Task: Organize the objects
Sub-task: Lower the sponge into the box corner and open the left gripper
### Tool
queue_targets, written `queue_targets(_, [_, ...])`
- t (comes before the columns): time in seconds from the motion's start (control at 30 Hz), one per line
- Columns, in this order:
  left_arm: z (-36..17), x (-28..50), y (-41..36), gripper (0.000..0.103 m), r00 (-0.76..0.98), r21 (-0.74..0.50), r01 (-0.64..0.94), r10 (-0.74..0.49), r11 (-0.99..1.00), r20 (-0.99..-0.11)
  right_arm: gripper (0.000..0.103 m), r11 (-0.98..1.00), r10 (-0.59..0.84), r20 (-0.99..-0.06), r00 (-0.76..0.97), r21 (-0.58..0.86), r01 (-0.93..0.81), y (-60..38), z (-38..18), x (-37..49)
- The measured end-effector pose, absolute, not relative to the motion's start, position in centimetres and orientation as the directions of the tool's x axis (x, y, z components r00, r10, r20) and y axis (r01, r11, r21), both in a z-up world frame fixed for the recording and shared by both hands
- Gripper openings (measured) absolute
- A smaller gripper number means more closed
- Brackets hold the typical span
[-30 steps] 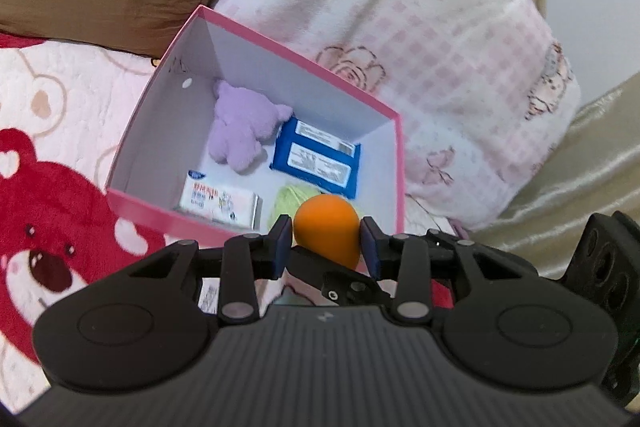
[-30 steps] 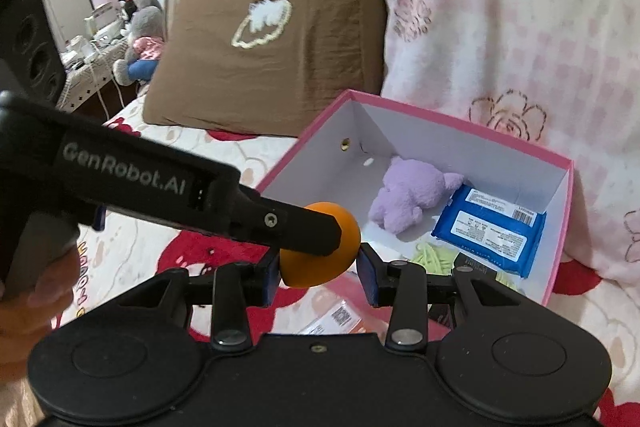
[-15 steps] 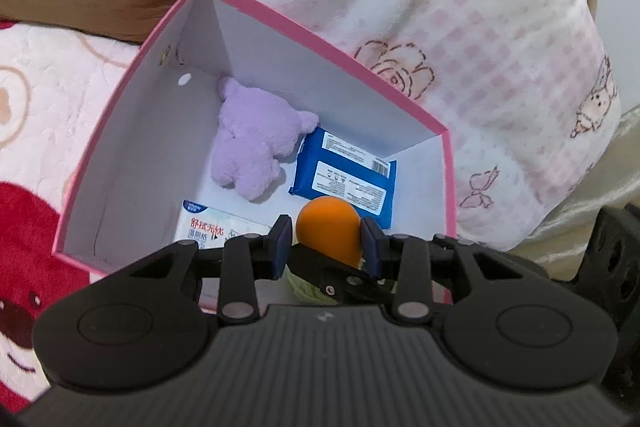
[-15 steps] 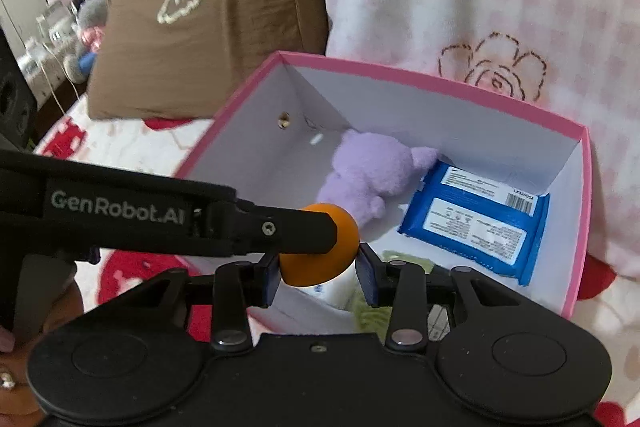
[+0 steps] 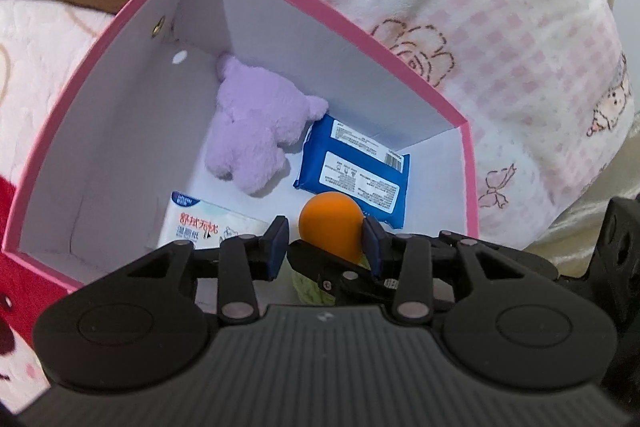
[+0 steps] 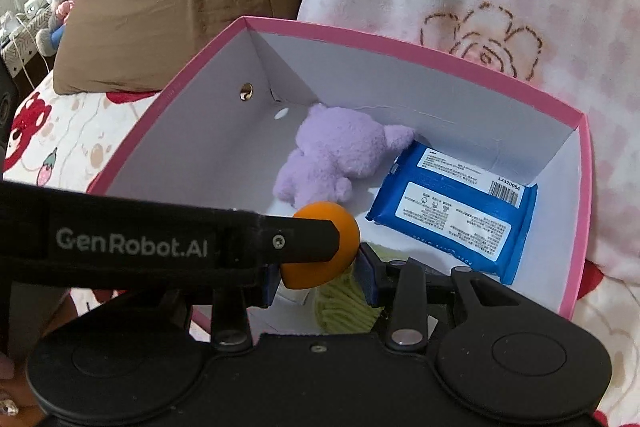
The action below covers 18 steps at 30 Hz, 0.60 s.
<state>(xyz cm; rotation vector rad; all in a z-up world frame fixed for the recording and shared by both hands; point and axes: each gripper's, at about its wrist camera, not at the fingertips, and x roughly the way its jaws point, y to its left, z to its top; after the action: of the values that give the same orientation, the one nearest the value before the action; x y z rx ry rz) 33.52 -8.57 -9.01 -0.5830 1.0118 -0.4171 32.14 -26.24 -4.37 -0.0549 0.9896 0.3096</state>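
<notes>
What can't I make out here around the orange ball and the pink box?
- Green item: mostly hidden under the orange ball and both tools, both views; unidentifiable.
- White pack: near end covered by the left tool, left wrist view.
- Right tool: one pad's contact with the ball hidden by the left tool's finger, right wrist view.

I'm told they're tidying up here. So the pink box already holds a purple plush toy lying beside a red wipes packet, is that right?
Not quite. The wipes packet is blue, not red, as the right wrist view shows plainly. The rest holds: it lies beside the purple plush toy inside the pink box.
</notes>
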Motion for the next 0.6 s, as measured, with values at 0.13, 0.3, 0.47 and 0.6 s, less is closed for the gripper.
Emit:
queue_targets(0.13, [-8.8, 33.9, -8.7, 0.038, 0.468, -0.621, 0.054, -0.569, 0.782, -0.676, 0.044, 0.947, 0.235, -0.831, 0.504, 0.078, -0.312, -26.1, -4.5, 32.1])
queue_targets(0.3, [-8.0, 34.0, -8.8, 0.042, 0.482, -0.595, 0.037, -0.536, 0.803, -0.693, 0.045, 0.949, 0.25, -0.826, 0.505, 0.106, -0.296, -26.5, -4.3, 32.3])
queue_targets(0.47, [-6.4, 33.2, -8.6, 0.053, 0.5, -0.552, 0.058, -0.503, 0.832, -0.705, 0.048, 0.943, 0.269, -0.814, 0.514, 0.115, -0.312, -27.1, -3.5, 31.1])
queue_targets(0.6, [-4.7, 32.3, -8.3, 0.055, 0.506, -0.521, 0.065, -0.479, 0.851, -0.718, 0.054, 0.943, 0.268, -0.785, 0.559, 0.096, -0.318, -27.9, -2.0, 29.6])
